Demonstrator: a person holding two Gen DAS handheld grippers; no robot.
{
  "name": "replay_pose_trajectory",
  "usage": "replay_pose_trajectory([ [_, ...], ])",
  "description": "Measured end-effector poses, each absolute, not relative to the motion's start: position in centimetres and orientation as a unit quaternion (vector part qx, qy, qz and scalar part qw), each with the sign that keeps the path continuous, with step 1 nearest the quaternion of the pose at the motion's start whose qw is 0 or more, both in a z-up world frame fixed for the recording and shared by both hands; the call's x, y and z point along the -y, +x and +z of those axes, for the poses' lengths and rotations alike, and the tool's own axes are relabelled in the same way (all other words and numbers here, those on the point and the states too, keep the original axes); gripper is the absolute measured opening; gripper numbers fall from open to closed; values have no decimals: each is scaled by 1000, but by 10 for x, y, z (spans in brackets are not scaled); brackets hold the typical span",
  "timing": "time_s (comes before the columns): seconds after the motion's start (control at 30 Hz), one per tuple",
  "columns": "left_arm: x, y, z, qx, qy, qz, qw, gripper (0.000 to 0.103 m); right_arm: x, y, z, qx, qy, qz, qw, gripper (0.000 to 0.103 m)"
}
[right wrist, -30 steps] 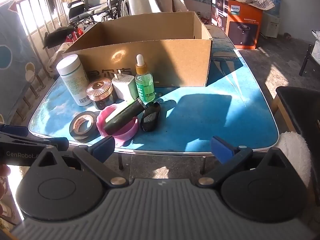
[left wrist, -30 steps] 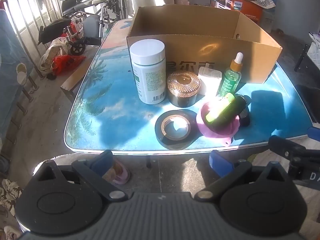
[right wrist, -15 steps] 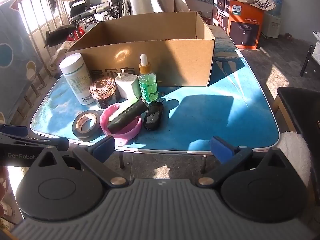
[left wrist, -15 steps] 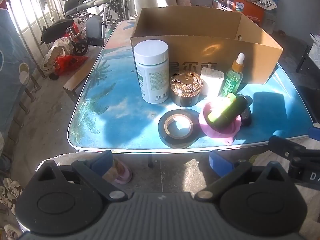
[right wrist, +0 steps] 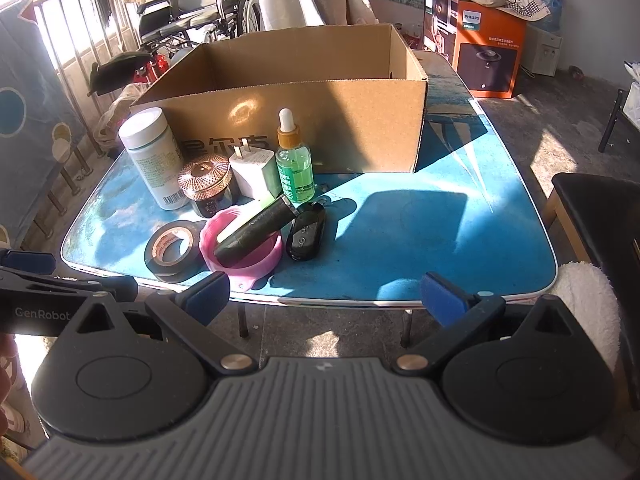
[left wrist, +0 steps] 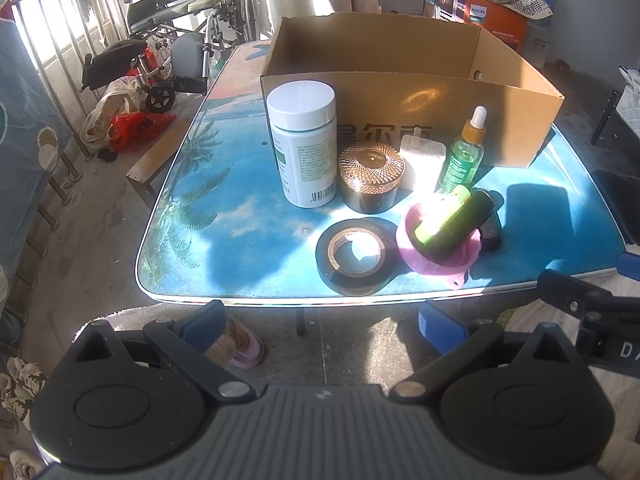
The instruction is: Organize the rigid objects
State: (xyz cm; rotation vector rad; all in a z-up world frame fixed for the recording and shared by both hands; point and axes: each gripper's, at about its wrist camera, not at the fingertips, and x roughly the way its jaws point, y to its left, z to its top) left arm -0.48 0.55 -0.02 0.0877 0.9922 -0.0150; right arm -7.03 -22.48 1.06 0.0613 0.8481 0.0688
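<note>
On the blue table (left wrist: 240,240) an open cardboard box (left wrist: 400,92) stands behind a cluster of items. In front of it are a white-capped bottle (left wrist: 304,144), a copper-lidded jar (left wrist: 371,176), a white charger (left wrist: 422,160) and a green dropper bottle (left wrist: 464,152). Nearer lie a black tape roll (left wrist: 354,256), a pink funnel (left wrist: 436,252) with a dark tube (left wrist: 456,220) resting in it, and a black key fob (right wrist: 306,232). My left gripper (left wrist: 322,326) and right gripper (right wrist: 326,294) both hover open and empty before the table's near edge.
A wheelchair (left wrist: 180,40) and bags (left wrist: 128,120) stand left of the table. An orange carton (right wrist: 480,52) sits behind on the floor. A dark stool (right wrist: 592,208) is at the right. A slipper (left wrist: 240,344) lies under the table edge.
Both grippers have drifted slightly closer to the table, so the objects look a bit larger. Nothing on the table has moved.
</note>
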Motion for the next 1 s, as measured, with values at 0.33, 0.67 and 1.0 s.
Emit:
replay_pose_trajectory([
  [0.33,-6,-5,0,-477,42,-7,878,103,224,-70,11,-411,29,33,911,102],
  [0.67,-7,-6,0,-477,41,-7,878,103,224,-70,10,-413,28,33,910,102],
  [1.0,-7,-6,0,-477,41,-7,878,103,223,-70,11,-412,25,33,910,102],
])
